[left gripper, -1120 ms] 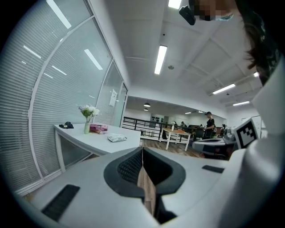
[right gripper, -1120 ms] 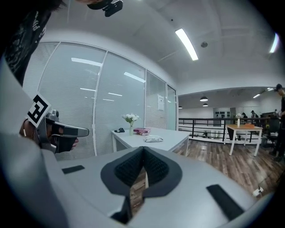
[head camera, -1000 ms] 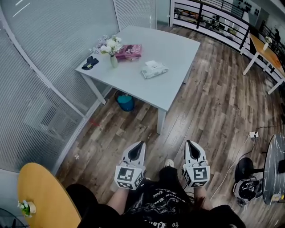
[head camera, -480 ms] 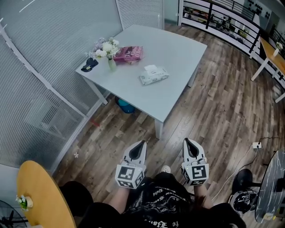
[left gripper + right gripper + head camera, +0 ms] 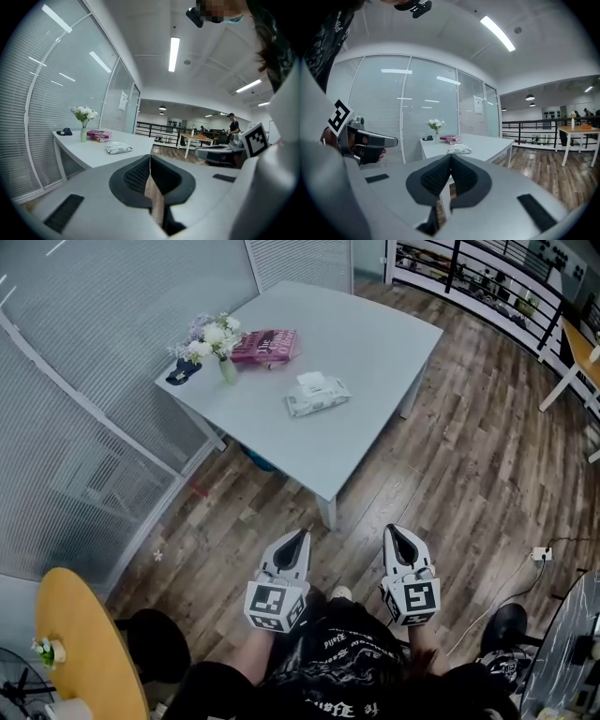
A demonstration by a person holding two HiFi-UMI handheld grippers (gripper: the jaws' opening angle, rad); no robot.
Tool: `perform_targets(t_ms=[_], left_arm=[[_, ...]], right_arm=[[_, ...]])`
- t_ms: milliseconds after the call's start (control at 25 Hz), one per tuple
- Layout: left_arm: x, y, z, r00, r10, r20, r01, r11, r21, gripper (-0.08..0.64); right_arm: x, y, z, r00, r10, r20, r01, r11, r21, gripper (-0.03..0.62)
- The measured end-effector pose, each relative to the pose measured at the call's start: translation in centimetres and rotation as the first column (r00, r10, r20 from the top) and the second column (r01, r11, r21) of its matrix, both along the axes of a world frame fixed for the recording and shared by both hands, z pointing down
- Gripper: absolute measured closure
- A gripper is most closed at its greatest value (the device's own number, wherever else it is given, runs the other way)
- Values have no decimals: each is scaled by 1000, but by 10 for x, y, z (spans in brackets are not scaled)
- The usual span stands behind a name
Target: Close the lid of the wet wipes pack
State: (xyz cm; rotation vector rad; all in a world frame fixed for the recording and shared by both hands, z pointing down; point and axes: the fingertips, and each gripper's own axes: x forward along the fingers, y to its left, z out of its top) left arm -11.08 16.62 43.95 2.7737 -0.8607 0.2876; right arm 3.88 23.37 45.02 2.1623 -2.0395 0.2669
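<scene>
The wet wipes pack (image 5: 317,396) lies flat near the middle of the grey table (image 5: 375,343), its white lid flap standing open on top. It also shows far off in the left gripper view (image 5: 118,148) and the right gripper view (image 5: 458,150). My left gripper (image 5: 300,538) and right gripper (image 5: 393,532) are held side by side over the wooden floor, well short of the table's near corner. Both point toward the table. The left gripper (image 5: 150,157) has its jaws together with nothing between them, and so does the right gripper (image 5: 451,157).
A vase of white flowers (image 5: 214,343), a pink box (image 5: 265,346) and a small dark object (image 5: 181,371) stand at the table's far left side. A glass wall with blinds runs along the left. A round yellow table (image 5: 89,652) is at my lower left.
I have moved closer to the table, both grippers travelling forward together. The jaws stay shut and the pack has not moved on the table.
</scene>
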Motion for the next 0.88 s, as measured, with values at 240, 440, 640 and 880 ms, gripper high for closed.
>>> perform_targets(t_ms=[240,440,640,880], left_arm=[[13,-6,7,1000,2,10,-2,1000,-17,552],[28,-26,11,1000,21,7,-20,1000,-15,552],[40,-67,12,999,32,9,-32,999,-8,552],[61,-126,14,999,52,-5,-52,999,-17,552]], right_arm=[[3,-8,4,999,-20,46,20,1000,0,594],[8,-22,12,999,-32,30,33,999,-27,594],[17,-51,16,999,-12,37,14,999,-30,594],[35,-108,18,1000,4,27,-3,999,-49,594]])
